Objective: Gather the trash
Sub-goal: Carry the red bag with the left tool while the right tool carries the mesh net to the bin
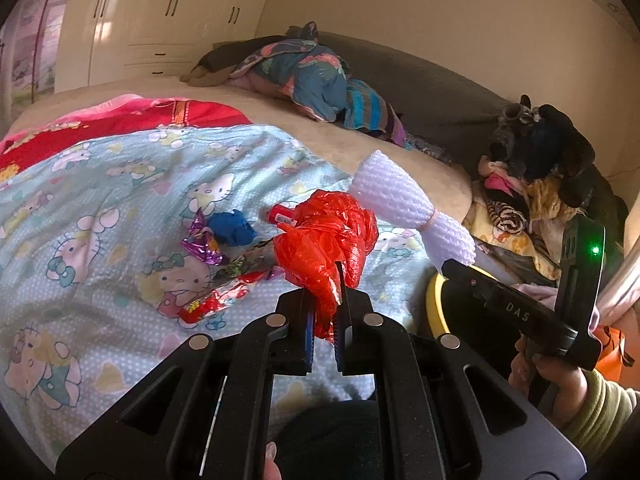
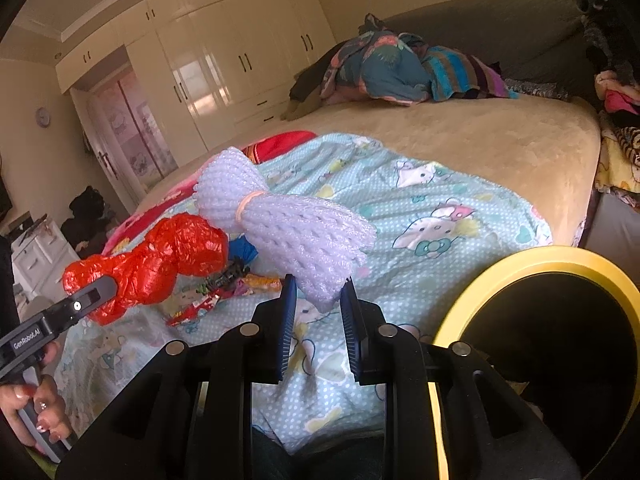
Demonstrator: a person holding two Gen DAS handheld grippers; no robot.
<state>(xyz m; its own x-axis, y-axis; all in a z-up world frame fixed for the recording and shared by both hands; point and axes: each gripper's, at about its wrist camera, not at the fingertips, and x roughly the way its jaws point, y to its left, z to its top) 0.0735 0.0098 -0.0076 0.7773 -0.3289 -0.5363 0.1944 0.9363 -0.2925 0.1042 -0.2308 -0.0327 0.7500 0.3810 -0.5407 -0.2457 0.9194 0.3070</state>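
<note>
Showing, at far left of the left wrist view, a red blanket [image 1: 132,118] bunched on a bed [image 1: 400,152], beside a pale blue cartoon-cat quilt [image 1: 100,184]. Lying on that quilt, left to right: a purple foil wrapper [image 1: 202,242], a crumpled blue scrap [image 1: 232,227], a red printed snack wrapper [image 1: 216,300]. Lifted just above these, a crumpled red plastic bag [image 1: 326,240], pinched in the left gripper [image 1: 325,312], jaws closed tight on its lower end. Farther right, raised clear of the quilt, a white foam net sleeve [image 1: 404,208] cinched by a rubber band, gripped at its near end by the right gripper [image 2: 318,314], jaws narrow and pressing its sides. Below and right of the sleeve, a yellow-rimmed bin [image 2: 500,268] with a dark inside, standing against the bed's edge. Gripping the right tool's handle at far right, a hand [image 1: 556,376] in a green sleeve. Heaped at the head of the bed, colourful folded clothes [image 1: 316,76]; beyond the bed's right edge, another dark pile of clothing [image 1: 548,152].
</note>
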